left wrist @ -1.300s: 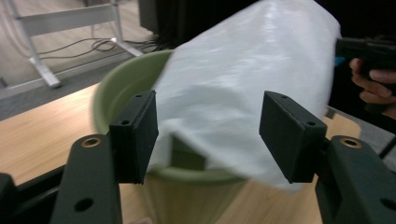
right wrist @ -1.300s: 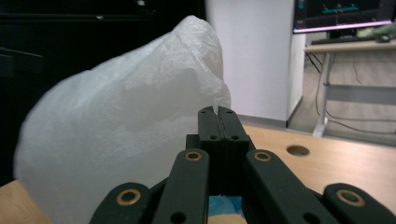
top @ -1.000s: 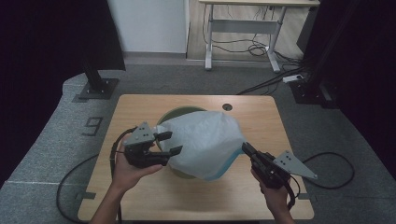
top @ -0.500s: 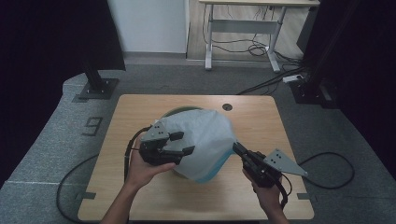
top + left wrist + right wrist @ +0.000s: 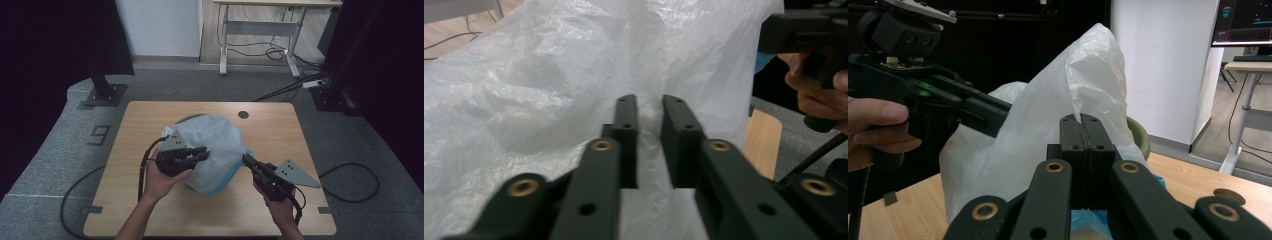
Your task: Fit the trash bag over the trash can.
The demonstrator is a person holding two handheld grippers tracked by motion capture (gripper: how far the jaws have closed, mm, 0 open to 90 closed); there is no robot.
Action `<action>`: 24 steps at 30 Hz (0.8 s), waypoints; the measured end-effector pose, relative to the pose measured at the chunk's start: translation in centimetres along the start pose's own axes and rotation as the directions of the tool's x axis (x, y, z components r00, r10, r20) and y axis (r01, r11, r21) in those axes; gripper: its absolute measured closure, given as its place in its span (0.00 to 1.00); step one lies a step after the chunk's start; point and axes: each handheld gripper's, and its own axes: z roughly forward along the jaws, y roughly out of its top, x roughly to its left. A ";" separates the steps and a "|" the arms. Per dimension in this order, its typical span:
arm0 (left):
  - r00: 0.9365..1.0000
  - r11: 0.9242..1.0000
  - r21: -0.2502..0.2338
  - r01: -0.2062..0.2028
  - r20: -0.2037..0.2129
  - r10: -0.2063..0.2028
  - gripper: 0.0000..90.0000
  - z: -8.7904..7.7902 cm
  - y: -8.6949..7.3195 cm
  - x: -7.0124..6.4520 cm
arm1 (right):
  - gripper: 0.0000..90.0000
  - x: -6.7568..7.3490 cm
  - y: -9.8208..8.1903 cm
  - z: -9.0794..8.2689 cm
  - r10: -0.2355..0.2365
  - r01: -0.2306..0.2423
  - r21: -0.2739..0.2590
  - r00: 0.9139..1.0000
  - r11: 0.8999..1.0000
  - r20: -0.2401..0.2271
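Note:
A white plastic bag (image 5: 215,140) drapes over a green round bin (image 5: 187,119) in the middle of the wooden table (image 5: 280,130); a blue lining (image 5: 227,187) shows at its bottom edge. My left gripper (image 5: 202,152) is at the bag's left side. Its jaws have just been closing, and in the left gripper view the left gripper (image 5: 649,100) pinches a fold of the bag (image 5: 549,90). My right gripper (image 5: 245,159) is at the bag's right edge. In the right gripper view the right gripper (image 5: 1081,118) is shut on the edge of the bag (image 5: 1048,130).
A small round grommet (image 5: 243,114) sits near the table's far edge. Cables trail from both grippers over the grey floor. A black stand base (image 5: 102,94) is at the far left, and a white desk frame (image 5: 260,30) with cables stands behind.
My left gripper has moved right and down onto the bag's side and its jaws have closed. The right gripper has shifted slightly left, still at the bag's edge.

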 end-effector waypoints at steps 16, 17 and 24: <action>0.997 0.994 -0.089 0.070 0.025 -0.068 1.00 -1.3 -0.1 1.6 | 0.50 0.7 -1.4 -1.8 -0.009 0.010 -0.017 0.998 1.000 0.058; 0.997 0.993 -0.093 0.072 0.025 -0.070 1.00 -1.4 -0.1 1.7 | 0.50 0.9 -1.6 -2.0 -0.014 0.015 -0.014 0.998 1.000 0.062; 0.994 0.988 -0.112 0.102 0.047 -0.097 1.00 -1.9 0.2 1.9 | 0.56 2.0 -4.4 -3.6 -0.051 0.050 0.029 0.997 0.998 0.061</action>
